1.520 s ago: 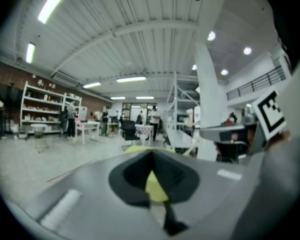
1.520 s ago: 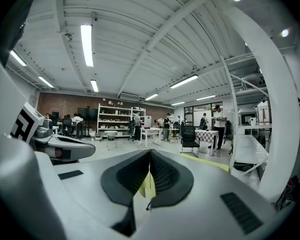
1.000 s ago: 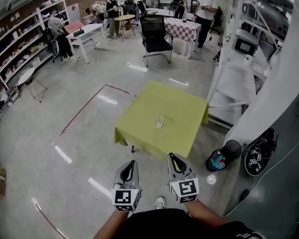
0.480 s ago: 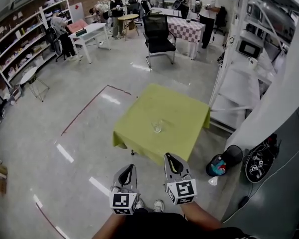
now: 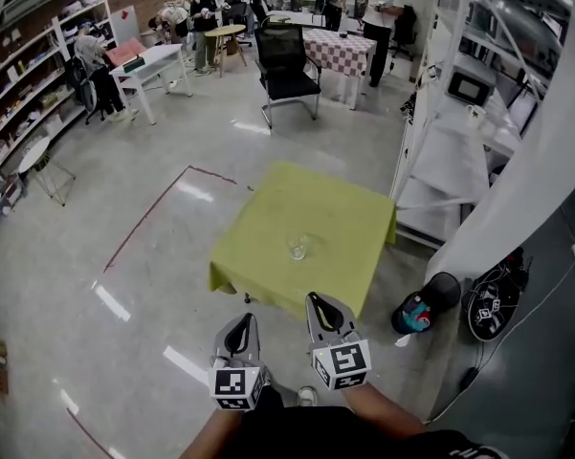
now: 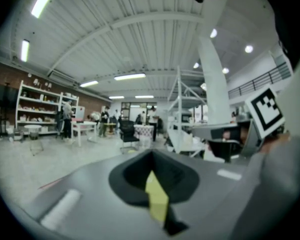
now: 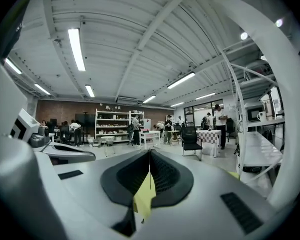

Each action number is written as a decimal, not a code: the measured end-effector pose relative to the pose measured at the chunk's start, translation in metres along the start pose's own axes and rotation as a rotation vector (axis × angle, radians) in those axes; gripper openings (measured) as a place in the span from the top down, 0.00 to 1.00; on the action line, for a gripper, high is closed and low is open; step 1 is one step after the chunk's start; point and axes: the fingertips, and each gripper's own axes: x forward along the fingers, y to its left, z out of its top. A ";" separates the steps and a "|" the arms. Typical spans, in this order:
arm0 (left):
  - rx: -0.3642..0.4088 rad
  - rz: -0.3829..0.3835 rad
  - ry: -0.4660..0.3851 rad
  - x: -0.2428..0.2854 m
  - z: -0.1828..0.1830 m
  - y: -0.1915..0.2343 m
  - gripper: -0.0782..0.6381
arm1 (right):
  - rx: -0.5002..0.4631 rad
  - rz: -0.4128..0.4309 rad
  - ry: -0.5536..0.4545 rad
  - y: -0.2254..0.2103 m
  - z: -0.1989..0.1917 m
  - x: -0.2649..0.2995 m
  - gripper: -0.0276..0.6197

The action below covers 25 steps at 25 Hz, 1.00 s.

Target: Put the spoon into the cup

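A clear glass cup [image 5: 298, 247] stands near the middle of a yellow-green cloth-covered table [image 5: 320, 204] in the head view. No spoon shows in any view. Both grippers hang side by side just short of the table's near edge, pointing at it. My left gripper [image 5: 243, 319] has its jaws together with nothing between them. My right gripper [image 5: 315, 300] is also shut and holds nothing. In the left gripper view the left gripper [image 6: 150, 153] shows dark pads meeting at the tip. The right gripper view shows the right gripper [image 7: 150, 152] the same way.
White shelving racks [image 5: 459, 151] stand right of the table. A black bin [image 5: 442, 289] and a dark bag [image 5: 493, 304] lie on the floor at the right. A black office chair [image 5: 289, 60], a checked table [image 5: 337, 48] and several people are at the back. Red tape [image 5: 148, 218] marks the floor at the left.
The table and cup have come closer in the head view. Both grippers have moved forward toward the table's near edge and stay shut.
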 end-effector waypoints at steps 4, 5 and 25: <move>-0.001 -0.028 -0.013 0.022 0.005 0.026 0.88 | -0.017 -0.025 0.005 0.002 0.005 0.029 0.94; -0.001 -0.034 -0.013 0.027 0.006 0.035 0.88 | -0.025 -0.031 0.005 0.004 0.006 0.037 0.94; -0.027 -0.181 -0.059 0.128 0.025 0.109 0.88 | -0.056 -0.190 0.045 -0.006 0.012 0.128 0.94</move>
